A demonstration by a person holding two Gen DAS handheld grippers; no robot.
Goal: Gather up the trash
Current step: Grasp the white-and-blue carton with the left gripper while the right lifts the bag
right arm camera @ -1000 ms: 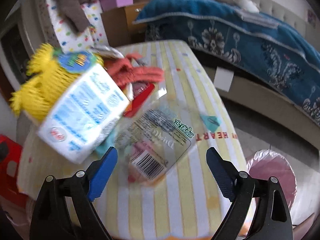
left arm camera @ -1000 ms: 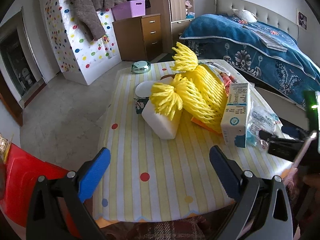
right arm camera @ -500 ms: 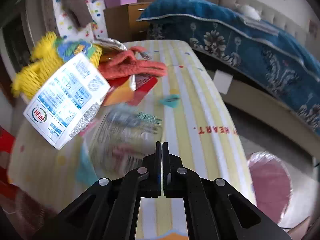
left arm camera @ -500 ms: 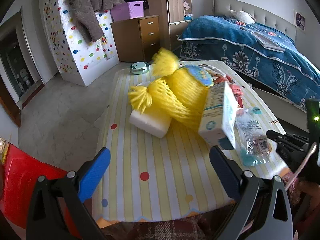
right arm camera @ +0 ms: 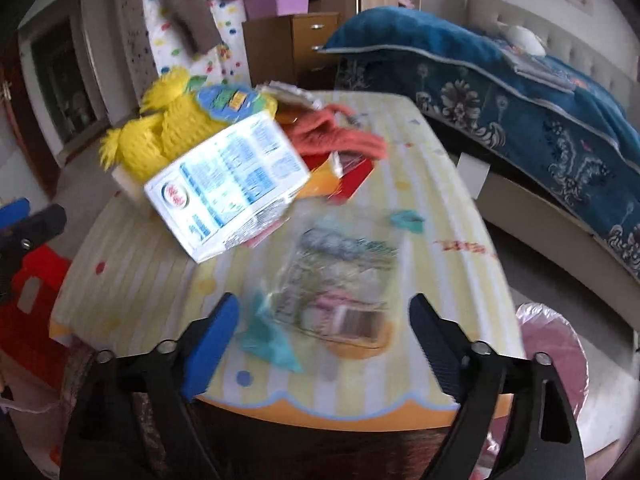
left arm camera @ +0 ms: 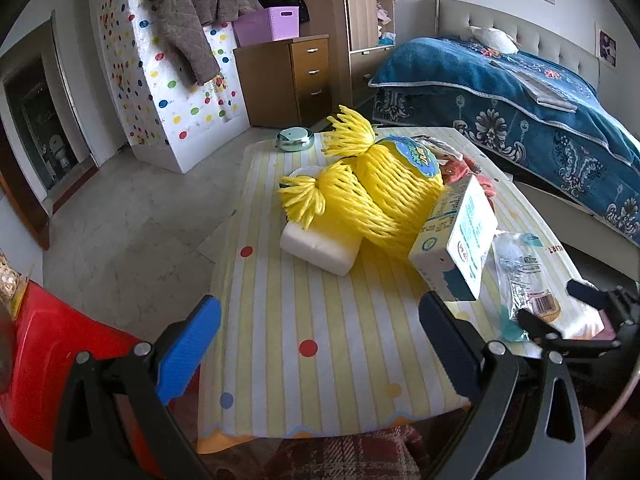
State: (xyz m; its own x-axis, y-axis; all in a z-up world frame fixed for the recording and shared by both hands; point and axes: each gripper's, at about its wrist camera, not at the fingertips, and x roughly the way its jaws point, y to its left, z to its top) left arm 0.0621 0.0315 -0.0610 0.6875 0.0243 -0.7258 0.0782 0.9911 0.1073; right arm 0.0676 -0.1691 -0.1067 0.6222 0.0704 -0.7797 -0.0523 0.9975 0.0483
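Note:
Trash lies on a yellow striped table (left arm camera: 320, 320): yellow foam fruit nets (left arm camera: 380, 192), a white foam block (left arm camera: 320, 246), a white and blue carton (left arm camera: 456, 244) tilted on the pile, and a clear plastic wrapper (left arm camera: 520, 276). In the right wrist view the carton (right arm camera: 228, 184) leans on the nets (right arm camera: 168, 136), with orange and red scraps (right arm camera: 336, 140) behind. My right gripper (right arm camera: 324, 344) is open above the wrapper (right arm camera: 340, 280) at the table's near edge, holding nothing. My left gripper (left arm camera: 320, 340) is open and empty over the near table edge.
A red bin (left arm camera: 52, 356) stands left of the table. A pink-lined bin (right arm camera: 552, 352) sits on the floor at the table's right. A blue-covered bed (left arm camera: 520, 92) lies to the right. A small round tin (left arm camera: 294, 138) sits at the table's far end.
My right gripper was shut half a second ago and is open now, pulled back toward the near edge. The carton and wrapper have shifted toward the table's front. The left gripper stayed open.

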